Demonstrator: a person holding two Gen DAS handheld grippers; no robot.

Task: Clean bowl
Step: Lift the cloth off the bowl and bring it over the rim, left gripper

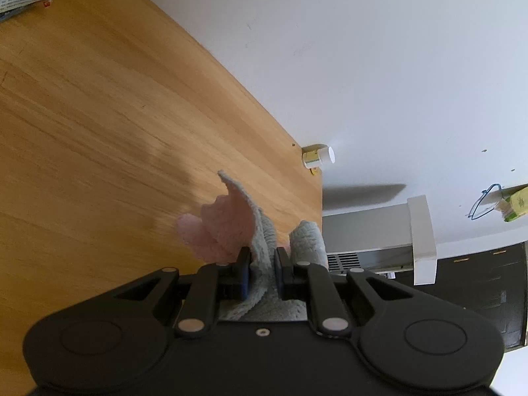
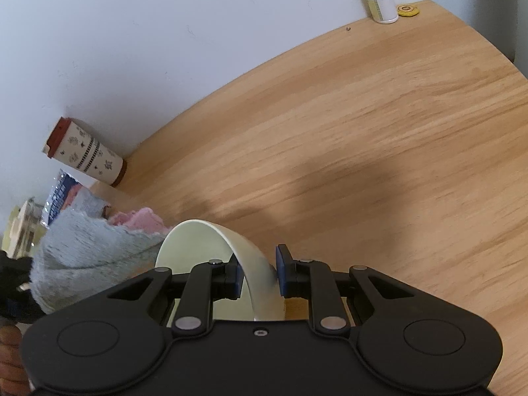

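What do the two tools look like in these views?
Both match. The left tool and right tool have matte black bodies with two round side housings, black link arms on silver pivot pins, a small centre screw, and blue pads on the fingers. No cables or markings show.

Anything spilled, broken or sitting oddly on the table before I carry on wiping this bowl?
Nothing stands out. The bowl looks intact in the right gripper, the cloth is in the left gripper, and the cup and white bottle stand upright on the table.
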